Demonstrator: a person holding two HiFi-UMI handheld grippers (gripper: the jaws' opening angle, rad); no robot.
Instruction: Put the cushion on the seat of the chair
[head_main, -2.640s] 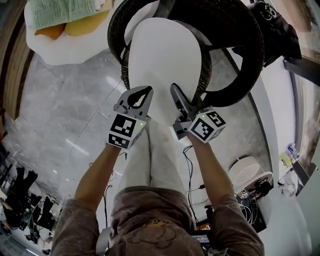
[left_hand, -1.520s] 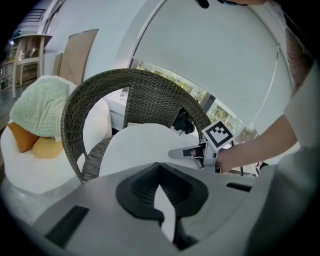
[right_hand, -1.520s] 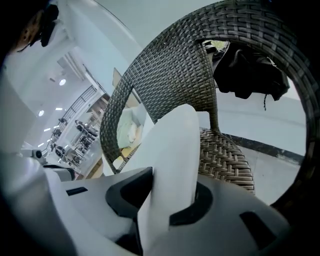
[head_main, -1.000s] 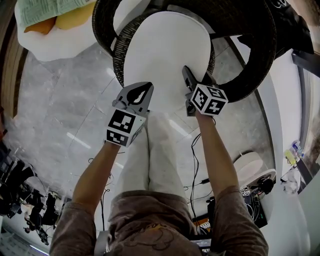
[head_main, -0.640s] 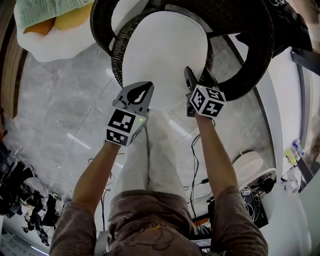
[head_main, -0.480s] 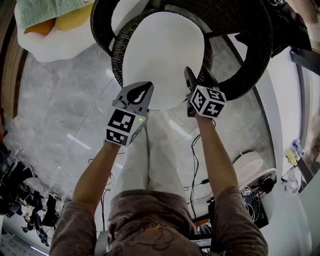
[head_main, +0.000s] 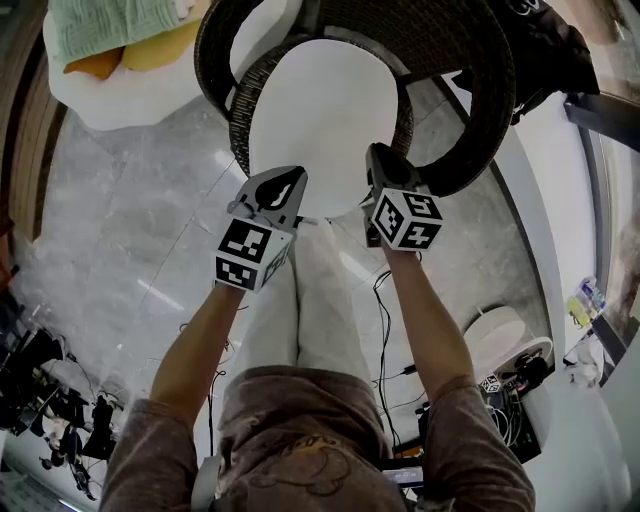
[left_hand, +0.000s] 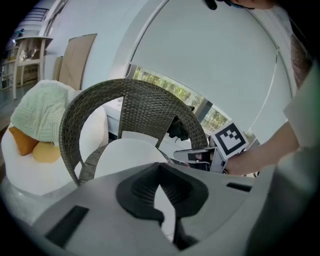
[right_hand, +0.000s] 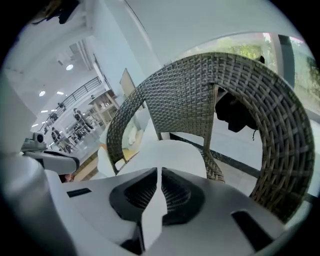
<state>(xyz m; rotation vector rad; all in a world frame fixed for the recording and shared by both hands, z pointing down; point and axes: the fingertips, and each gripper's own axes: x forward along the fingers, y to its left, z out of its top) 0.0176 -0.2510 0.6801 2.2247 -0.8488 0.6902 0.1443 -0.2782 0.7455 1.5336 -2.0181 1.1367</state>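
Cushion (head_main: 322, 125) shifted fully onto chair (head_main: 487, 100) seat; white, smooth, oval.

The dark woven wicker chair (head_main: 480, 110) runs off the head view's top edge, so the top of its curved back is cut away, and the white oval cushion (head_main: 325, 120) covers its seat. The pale-green knitted bundle (head_main: 110, 25) and the black bag (head_main: 545, 50) are cropped there too. In the right gripper view, the figures (right_hand: 77, 120) in the far hall are too small to make out.
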